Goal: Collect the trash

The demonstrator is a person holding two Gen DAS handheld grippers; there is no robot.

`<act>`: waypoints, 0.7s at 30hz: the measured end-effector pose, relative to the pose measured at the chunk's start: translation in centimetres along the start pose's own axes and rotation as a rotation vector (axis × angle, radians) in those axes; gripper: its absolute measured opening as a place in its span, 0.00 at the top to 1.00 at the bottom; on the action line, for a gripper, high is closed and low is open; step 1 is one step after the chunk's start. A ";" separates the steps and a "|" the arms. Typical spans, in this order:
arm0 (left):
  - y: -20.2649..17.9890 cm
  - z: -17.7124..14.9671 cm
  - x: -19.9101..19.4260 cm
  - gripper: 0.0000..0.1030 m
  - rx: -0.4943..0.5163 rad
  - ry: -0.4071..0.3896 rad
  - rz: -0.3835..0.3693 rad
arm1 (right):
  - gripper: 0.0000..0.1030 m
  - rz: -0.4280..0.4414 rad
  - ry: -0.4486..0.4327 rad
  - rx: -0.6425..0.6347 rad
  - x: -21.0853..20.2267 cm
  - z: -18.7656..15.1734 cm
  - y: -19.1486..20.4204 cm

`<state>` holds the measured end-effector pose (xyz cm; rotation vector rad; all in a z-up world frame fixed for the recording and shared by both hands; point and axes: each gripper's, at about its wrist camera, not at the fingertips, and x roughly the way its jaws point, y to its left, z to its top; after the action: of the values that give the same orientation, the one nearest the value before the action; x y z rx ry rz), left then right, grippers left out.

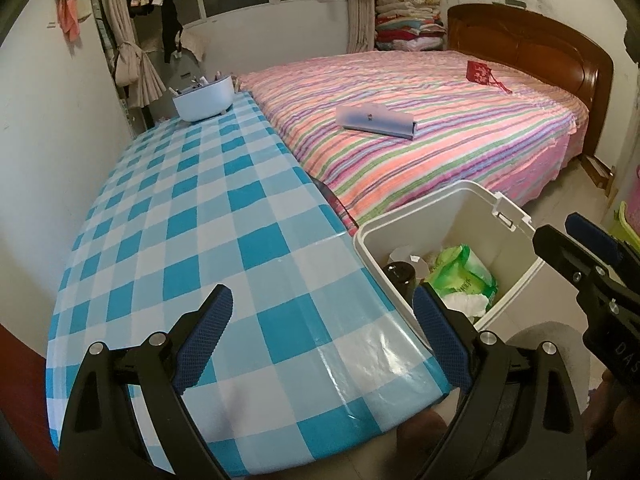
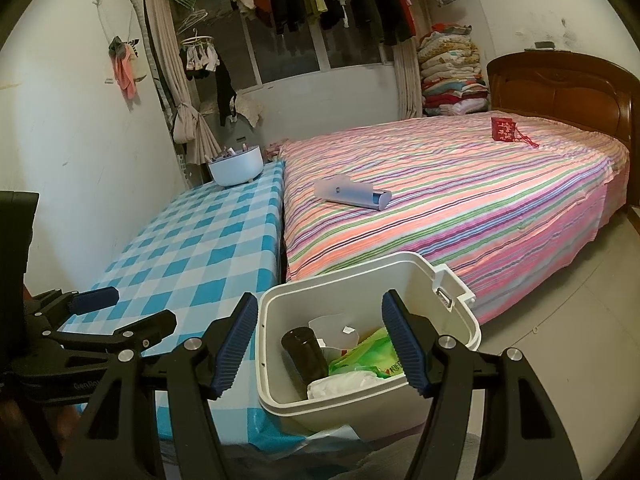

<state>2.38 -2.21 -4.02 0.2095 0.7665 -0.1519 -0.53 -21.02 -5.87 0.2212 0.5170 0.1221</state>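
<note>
A white bin [image 1: 516, 216] [image 2: 404, 264] stands on the floor between the checked table and the bed. Inside lie a dark bottle [image 2: 304, 350] [image 1: 400, 276], a green wrapper [image 1: 460, 272] [image 2: 360, 354], white tissue [image 2: 344, 384] and a clear cup [image 2: 332, 330]. My left gripper [image 1: 322, 340] is open and empty above the table's near corner; it also shows in the right wrist view [image 2: 124, 310]. My right gripper [image 2: 320, 346] is open and empty, hovering over the bin's near rim; it also shows in the left wrist view [image 1: 568, 236].
A table with a blue checked cloth [image 1: 192, 216] [image 2: 200, 248] runs along the left wall, with a pale blue bowl of small items [image 1: 204, 98] [image 2: 236, 168] at its far end. The striped bed [image 1: 420, 132] [image 2: 460, 184] holds a grey folder [image 1: 376, 120] and a red pouch [image 1: 480, 72].
</note>
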 end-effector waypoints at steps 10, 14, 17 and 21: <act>-1.6 0.0 0.3 0.12 0.050 0.021 -0.008 | 0.39 -0.008 -0.006 0.006 -0.3 -0.1 -0.5; -2.3 0.0 0.2 0.12 0.063 0.018 -0.024 | 0.39 -0.011 -0.008 0.010 -0.5 -0.2 -0.8; -2.9 0.0 0.0 0.12 0.081 0.015 -0.032 | 0.39 -0.014 -0.010 0.012 -0.5 -0.3 -1.0; -3.6 0.0 -0.2 0.12 0.103 0.007 -0.042 | 0.39 -0.018 -0.012 0.019 -0.7 -0.4 -1.3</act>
<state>1.49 -5.70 -4.32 0.2916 0.7707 -0.2307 -1.22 -22.36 -6.20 0.2358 0.5081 0.0979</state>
